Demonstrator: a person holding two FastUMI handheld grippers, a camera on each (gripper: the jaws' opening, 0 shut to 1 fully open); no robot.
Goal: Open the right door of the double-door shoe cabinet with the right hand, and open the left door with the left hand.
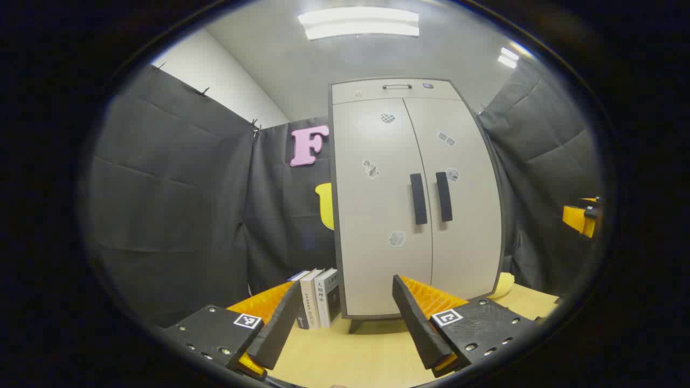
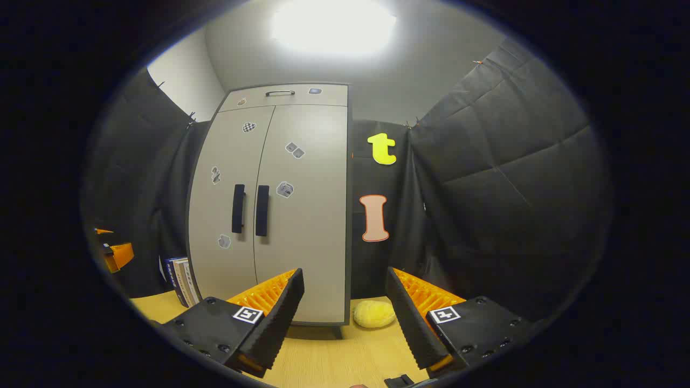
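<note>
The shoe cabinet point(image 1: 415, 199) stood upright on the wooden table point(image 1: 345, 355), both doors flush and closed. The left door point(image 1: 372, 205) and the right door point(image 1: 466, 199) met at the centre seam, and the two dark vertical handles sat just either side of it: the left handle point(image 1: 418, 199) and the right handle point(image 1: 443, 196), close together but apart. Above the doors ran a narrow top drawer point(image 1: 396, 90) with its own small pull.

The left gripper point(image 1: 345, 318) hung in front of the cabinet, well short of it, fingers spread wide with nothing between them. It touched nothing.

In the right gripper view, the right gripper point(image 2: 345, 310) was likewise spread wide and empty, facing the cabinet's right edge, well short of the handles. At the far right of the left gripper view, that other gripper showed beside the cabinet.

A few books point(image 1: 318, 298) stood upright against the cabinet's left side. A yellow sponge point(image 2: 374, 313) lay on the table just beside the cabinet's right foot. Small stickers point(image 1: 371, 169) dotted both doors.
</note>
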